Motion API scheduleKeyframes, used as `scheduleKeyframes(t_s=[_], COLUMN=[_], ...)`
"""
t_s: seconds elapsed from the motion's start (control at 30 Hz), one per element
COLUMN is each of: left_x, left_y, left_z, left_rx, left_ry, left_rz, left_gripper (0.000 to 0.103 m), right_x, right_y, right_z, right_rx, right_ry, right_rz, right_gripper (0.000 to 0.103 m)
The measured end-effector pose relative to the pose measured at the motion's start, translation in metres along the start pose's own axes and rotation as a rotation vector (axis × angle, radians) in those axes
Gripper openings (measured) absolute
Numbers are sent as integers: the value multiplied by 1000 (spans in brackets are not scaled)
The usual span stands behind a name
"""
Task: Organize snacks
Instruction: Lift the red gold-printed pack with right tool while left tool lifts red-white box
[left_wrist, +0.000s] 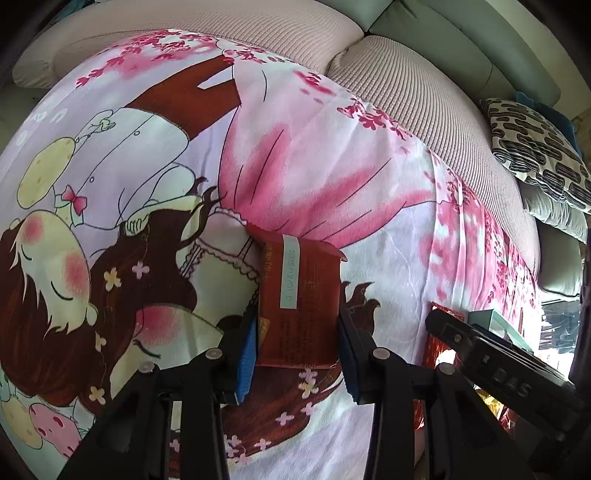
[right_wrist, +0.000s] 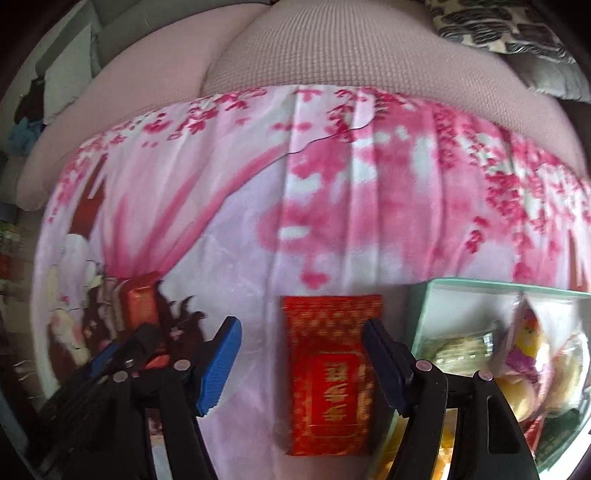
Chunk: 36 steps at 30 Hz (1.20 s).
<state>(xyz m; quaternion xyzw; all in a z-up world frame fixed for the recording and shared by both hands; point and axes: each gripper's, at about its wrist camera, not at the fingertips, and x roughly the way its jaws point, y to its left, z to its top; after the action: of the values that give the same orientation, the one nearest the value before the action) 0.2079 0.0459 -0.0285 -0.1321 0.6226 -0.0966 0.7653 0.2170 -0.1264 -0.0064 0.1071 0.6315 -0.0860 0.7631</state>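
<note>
Straddling two red packets, one per gripper

Reaching over the printed blanket (left_wrist: 332, 177), each tool has a packet lined up between its fingers. The dark red snack packet (left_wrist: 299, 306) lies with its long axis running straight ahead of the left gripper (left_wrist: 297, 350), date label up; the blue pads (left_wrist: 246, 358) sit close on either side, narrowly spread. Whether they already pinch the packet or only flank it, I cannot tell.

The right gripper (right_wrist: 301, 365) is spread wide around the red-and-gold packet (right_wrist: 330, 373), which also lies lengthwise along the fingers, flat on the blanket with a clear gap to each pad. It holds nothing.

The clear bin (right_wrist: 498, 291), already holding several wrapped snacks, stands just to the right of that packet, so the right tool is the nearer one to it. My guess is that the coming move closes on the red-and-gold packet and carries it sideways over the bin's rim
</note>
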Motion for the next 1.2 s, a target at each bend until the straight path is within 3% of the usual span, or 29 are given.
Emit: scheduleKeyframes(t_s=[0.3, 0.53, 0.7, 0.8, 0.97, 1.2], left_x=[-7, -13, -16, -17, -21, -24], left_y=[9, 16, 19, 18, 20, 25], left_z=[-12, -22, -30, -34, -43, -38], left_rx=[-3, -4, 4, 12, 23, -9], left_ry=[19, 34, 46, 50, 53, 54], left_rz=[-13, -20, -22, -20, -24, -46], left_gripper=[41, 41, 41, 41, 41, 41], right_x=[13, 28, 25, 23, 20, 17], right_y=[15, 10, 2, 3, 8, 14], right_z=[0, -6, -25, -41, -60, -76], right_rx=[-70, 6, 26, 5, -36, -8], right_ry=[-11, 51, 47, 33, -20, -79], right_rz=[-144, -39, 3, -1, -55, -47], right_gripper=[71, 71, 71, 70, 55, 49])
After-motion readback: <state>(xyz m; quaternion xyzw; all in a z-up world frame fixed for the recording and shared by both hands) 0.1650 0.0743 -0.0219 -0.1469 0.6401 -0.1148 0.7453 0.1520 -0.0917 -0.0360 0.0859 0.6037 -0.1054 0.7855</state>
